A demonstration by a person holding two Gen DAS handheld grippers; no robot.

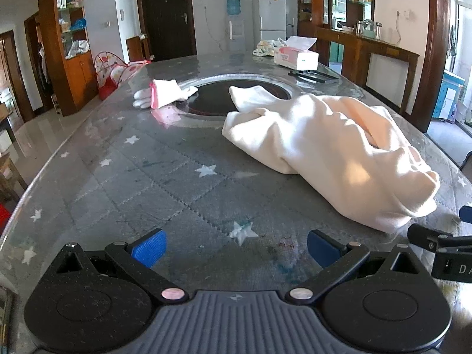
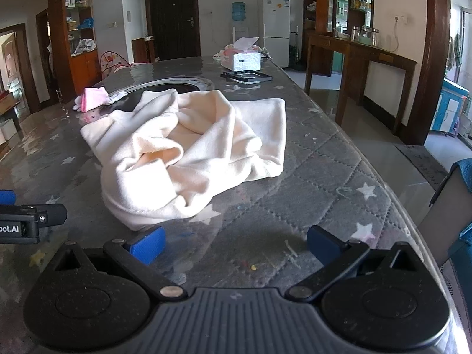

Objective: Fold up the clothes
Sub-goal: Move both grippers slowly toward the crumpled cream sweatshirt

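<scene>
left gripper point(image 1: 236, 249): blue pads spread wide apart, nothing between them, poised low over the grey star-printed table point(image 1: 132, 177). right gripper point(image 2: 234, 247): blue pads likewise wide apart and empty, above the same table near its right edge.

legible writing: "bot.ai" in white on the black body of the left gripper, seen at the left margin of the right wrist view; "da" on the black body of the right gripper at the right margin of the left wrist view. printing on the tissue box point(image 1: 295, 56) too small to read.

cream garment point(image 1: 330, 150): crumpled in an unfolded heap, ahead and to the right of the left gripper; ahead and slightly left of the right gripper, its nearest hem just beyond that gripper's left pad point(image 2: 146, 247), contact not discernible. far end draped onto the round dark inset point(image 1: 233, 97) at the table's centre.

surroundings: pink and white gloves point(image 1: 162, 96) far ahead, left of the inset; black flat frame point(image 2: 246, 76) and tissue box at the far end; white refrigerator point(image 2: 275, 26), water dispenser point(image 2: 239, 14) and dark door point(image 2: 174, 17) beyond; wooden sideboard point(image 2: 360, 50) with glass jars to the right.
</scene>
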